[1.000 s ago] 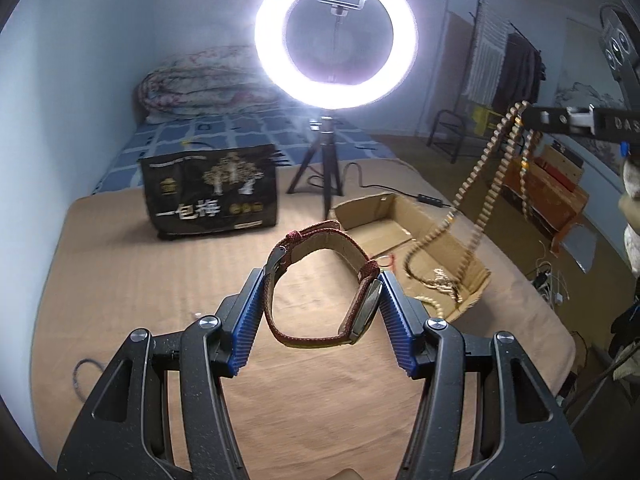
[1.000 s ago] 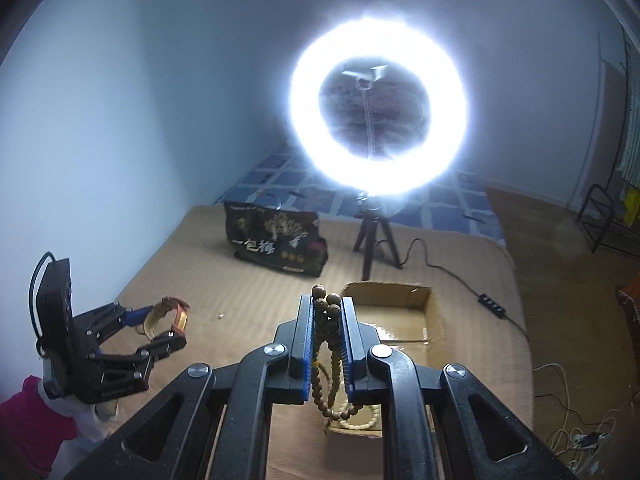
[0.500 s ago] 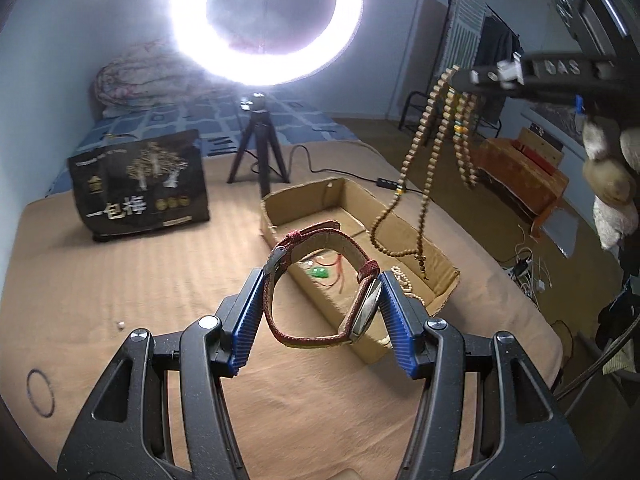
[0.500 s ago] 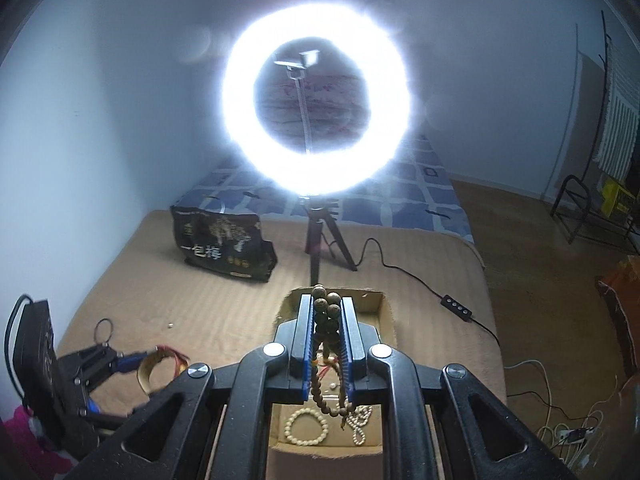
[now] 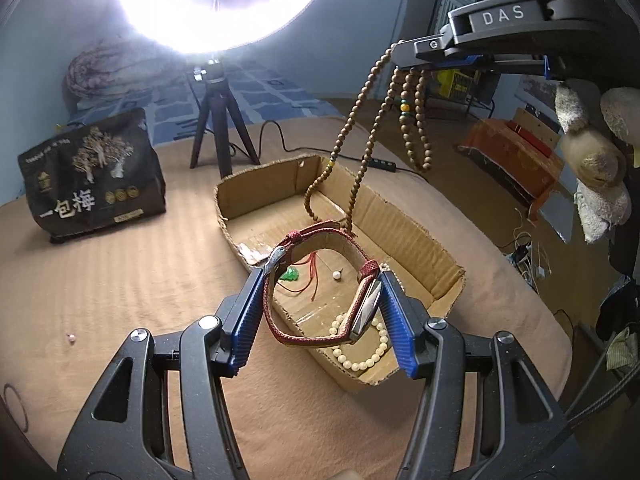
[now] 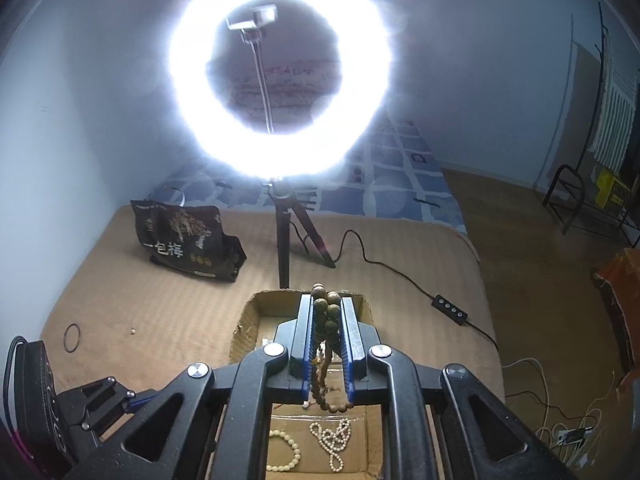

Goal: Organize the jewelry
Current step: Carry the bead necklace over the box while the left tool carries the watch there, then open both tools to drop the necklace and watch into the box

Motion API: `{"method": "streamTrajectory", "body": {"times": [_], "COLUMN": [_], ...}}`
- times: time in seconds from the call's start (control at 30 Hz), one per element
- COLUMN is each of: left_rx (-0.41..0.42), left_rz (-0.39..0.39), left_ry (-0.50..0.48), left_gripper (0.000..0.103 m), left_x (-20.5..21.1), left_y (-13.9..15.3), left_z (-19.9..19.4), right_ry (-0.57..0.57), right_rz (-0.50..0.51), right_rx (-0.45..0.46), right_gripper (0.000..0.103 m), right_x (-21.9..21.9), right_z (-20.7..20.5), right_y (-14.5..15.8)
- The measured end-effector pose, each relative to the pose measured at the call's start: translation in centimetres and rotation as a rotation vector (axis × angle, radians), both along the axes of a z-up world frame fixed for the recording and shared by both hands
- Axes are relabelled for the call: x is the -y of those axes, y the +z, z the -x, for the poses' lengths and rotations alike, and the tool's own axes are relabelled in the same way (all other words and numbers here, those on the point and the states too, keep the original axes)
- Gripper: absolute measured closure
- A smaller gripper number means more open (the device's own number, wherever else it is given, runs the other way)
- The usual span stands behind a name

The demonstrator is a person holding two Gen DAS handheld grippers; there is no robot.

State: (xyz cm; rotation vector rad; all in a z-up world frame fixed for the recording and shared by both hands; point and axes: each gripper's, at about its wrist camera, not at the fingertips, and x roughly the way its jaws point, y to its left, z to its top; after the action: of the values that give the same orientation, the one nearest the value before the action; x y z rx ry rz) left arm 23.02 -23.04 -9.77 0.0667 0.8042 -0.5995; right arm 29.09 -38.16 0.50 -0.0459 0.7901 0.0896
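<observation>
Both grippers have come down toward the cardboard box (image 5: 408, 216), which now lies beneath them. Left gripper (image 5: 322, 316), jaws about half apart, clamps a red-strapped watch (image 5: 320, 280) over it. Right gripper (image 6: 327, 320), nearly closed, pinches wooden beads (image 6: 326, 308) hanging into the box.

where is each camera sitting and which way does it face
Left wrist: sits on the left tool, looking down over its fingers at the red-strap watch they clamp, above the cardboard box; the right tool dangles wooden beads at upper right.
Right wrist: sits on the right tool, shut on the wooden beads, facing the ring light; the left tool shows lower left.
Shared: box, ring light, black bag, tan bed cover.
</observation>
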Motion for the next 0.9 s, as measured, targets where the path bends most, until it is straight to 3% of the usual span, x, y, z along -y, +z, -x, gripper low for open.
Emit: {"method": "streamTrajectory", "body": {"times": [0.3, 0.63, 0.67, 0.77, 0.83, 0.9], "left_rx": [-0.041, -0.059, -0.061, -0.069, -0.067, -0.066], "left_rz": [-0.032, -0.042, -0.043, -0.037, -0.039, -0.041], "left_ry": [-0.014, -0.022, -0.021, -0.024, -0.024, -0.025], "left_gripper": [0.045, 0.044, 0.044, 0.042, 0.041, 0.041], "left_x": [1.2, 2.2, 2.3, 2.5, 2.6, 2.7], "left_y": [-2.7, -3.6, -3.7, -4.0, -3.9, -3.8], "left_z": [-1.7, -2.5, -2.5, -2.7, -2.6, -2.4], "right_ry": [0.003, 0.012, 0.014, 0.018, 0.023, 0.022], "right_rz": [-0.035, -0.054, -0.056, -0.05, -0.052, -0.045], "right_rx": [-0.057, -0.114, -0.118, -0.12, -0.122, -0.122], "right_gripper": [0.093, 0.092, 0.09, 0.071, 0.066, 0.048], "right_x": [1.2, 1.7, 1.7, 1.6, 1.5, 1.4], "right_z": [-1.8, -3.1, -3.2, -3.3, -3.2, -3.1], "right_y": [-3.5, -6.7, -7.0, -7.3, -7.4, -7.4]}}
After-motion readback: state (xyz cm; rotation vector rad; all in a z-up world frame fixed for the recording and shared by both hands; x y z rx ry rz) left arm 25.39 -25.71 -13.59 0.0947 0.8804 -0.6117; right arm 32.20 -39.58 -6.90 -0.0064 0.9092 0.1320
